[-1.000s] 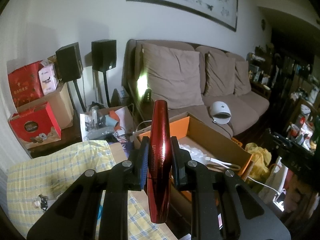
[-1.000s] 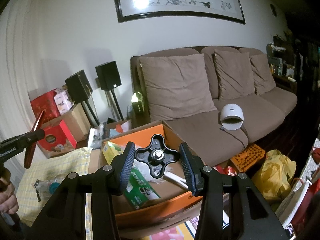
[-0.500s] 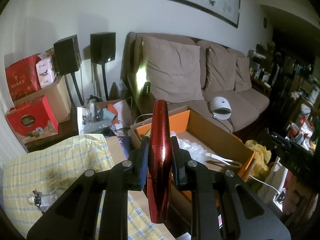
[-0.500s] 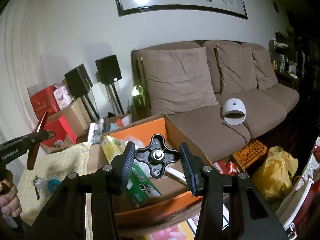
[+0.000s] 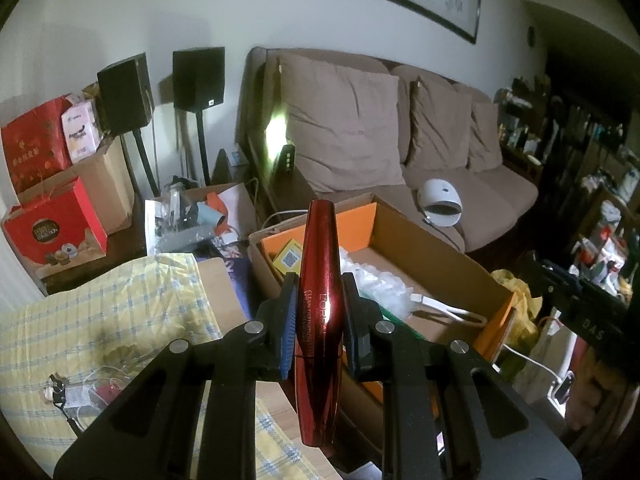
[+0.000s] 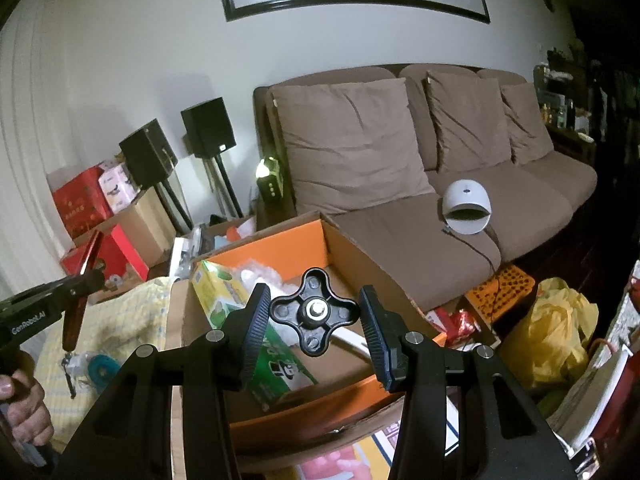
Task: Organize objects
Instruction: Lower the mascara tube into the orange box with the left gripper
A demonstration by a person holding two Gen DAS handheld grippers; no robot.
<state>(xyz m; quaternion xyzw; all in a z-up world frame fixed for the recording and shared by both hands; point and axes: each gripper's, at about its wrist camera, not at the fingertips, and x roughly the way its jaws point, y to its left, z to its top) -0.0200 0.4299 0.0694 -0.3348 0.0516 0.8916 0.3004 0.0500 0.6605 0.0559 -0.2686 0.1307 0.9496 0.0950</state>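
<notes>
My left gripper [image 5: 319, 285] is shut on a glossy red mascara tube [image 5: 320, 332], which stands upright between the pads over the near left corner of an open cardboard box [image 5: 440, 248] with an orange lining. My right gripper [image 6: 314, 296] is shut on a black four-lobed knob [image 6: 315, 316], held in the air above the same box [image 6: 360, 256]. The right wrist view also shows the left gripper [image 6: 86, 280] at the far left with the mascara tube [image 6: 76, 320] and a person's hand [image 6: 24, 412] below it.
Inside the box lie a green carton [image 6: 240, 320], white padding [image 5: 376, 284] and a white cable. A yellow checked cloth [image 5: 100, 312] with small items covers the table at left. Beyond are a brown sofa [image 6: 400, 232] with a white lamp [image 6: 466, 208], two speakers, red gift bags and a yellow bag [image 6: 556, 328].
Both grippers have sunk a little toward the box and tipped slightly downward. Each keeps the same grip on its object.
</notes>
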